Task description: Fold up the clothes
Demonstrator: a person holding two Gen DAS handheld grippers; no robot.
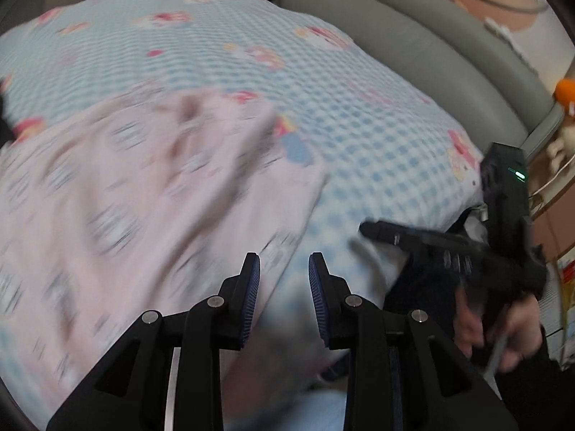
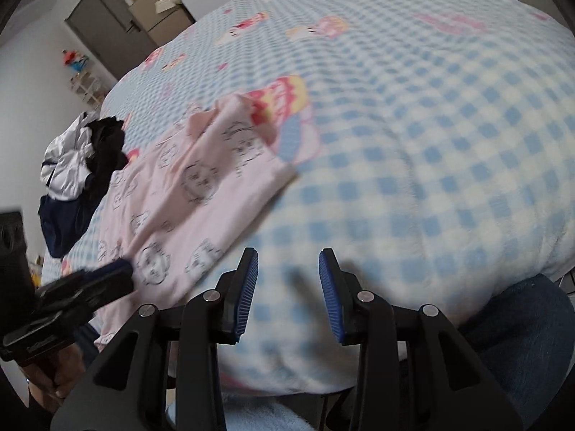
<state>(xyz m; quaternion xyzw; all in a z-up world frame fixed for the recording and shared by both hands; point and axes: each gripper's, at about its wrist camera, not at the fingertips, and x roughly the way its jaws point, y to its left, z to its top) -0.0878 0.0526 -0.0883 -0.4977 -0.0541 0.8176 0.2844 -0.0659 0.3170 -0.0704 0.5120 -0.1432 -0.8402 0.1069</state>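
Note:
A pink garment printed with small cartoon faces lies spread on the blue-checked bed cover; it also shows in the right wrist view. My left gripper is open and empty, just above the garment's near right edge. My right gripper is open and empty over bare cover to the right of the garment. The right gripper's body shows in the left wrist view, and the left gripper shows at the left of the right wrist view, touching the garment's near edge.
A heap of dark and white clothes lies at the bed's far left edge. A grey padded headboard borders the bed. A door and shelves stand beyond. My blue-trousered knee is at the bed's near edge.

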